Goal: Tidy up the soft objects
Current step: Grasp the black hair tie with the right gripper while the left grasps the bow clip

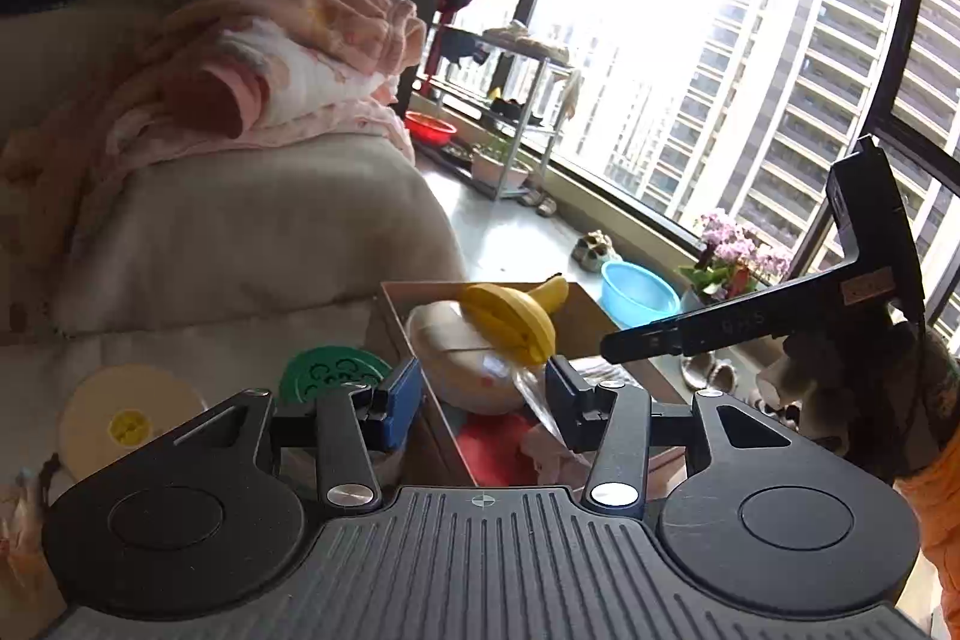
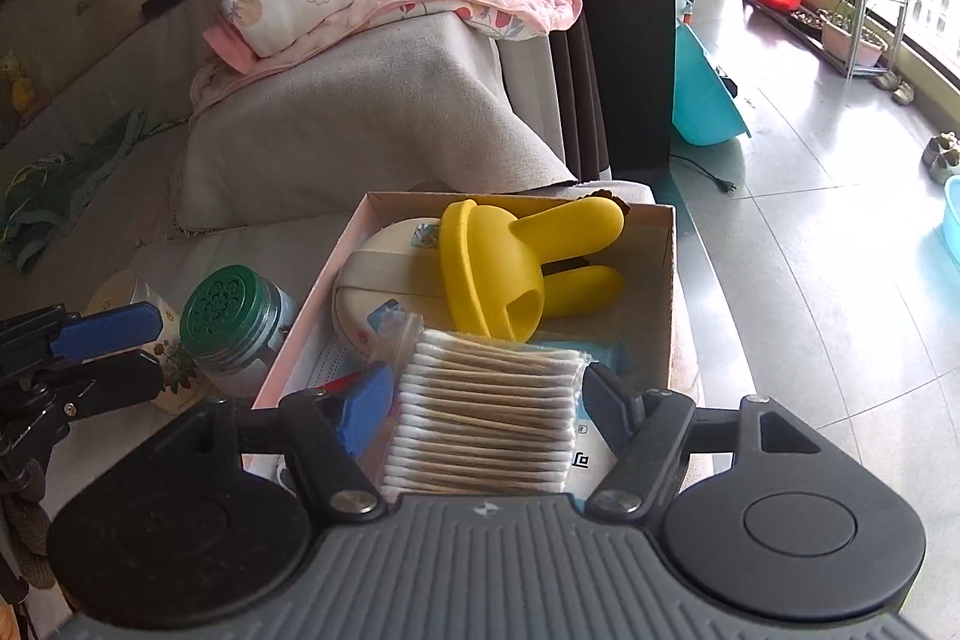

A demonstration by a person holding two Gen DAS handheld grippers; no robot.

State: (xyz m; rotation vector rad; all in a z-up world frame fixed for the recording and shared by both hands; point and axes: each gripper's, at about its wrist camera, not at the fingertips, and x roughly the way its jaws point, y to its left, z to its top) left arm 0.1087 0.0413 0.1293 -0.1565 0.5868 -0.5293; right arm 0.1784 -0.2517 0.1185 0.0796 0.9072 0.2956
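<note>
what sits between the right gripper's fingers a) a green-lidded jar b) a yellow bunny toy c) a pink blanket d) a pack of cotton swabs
d: the pack of cotton swabs lies between the right gripper fingers above the cardboard box, while the yellow bunny toy lies farther back in the box.

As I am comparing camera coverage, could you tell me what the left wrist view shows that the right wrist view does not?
Only the left wrist view shows the pink flowers by the window and the apartment towers outside. Only the right wrist view shows the pack of cotton swabs between the right gripper jaws. Both show the cardboard box, the yellow toy and the green-lidded jar.
</note>
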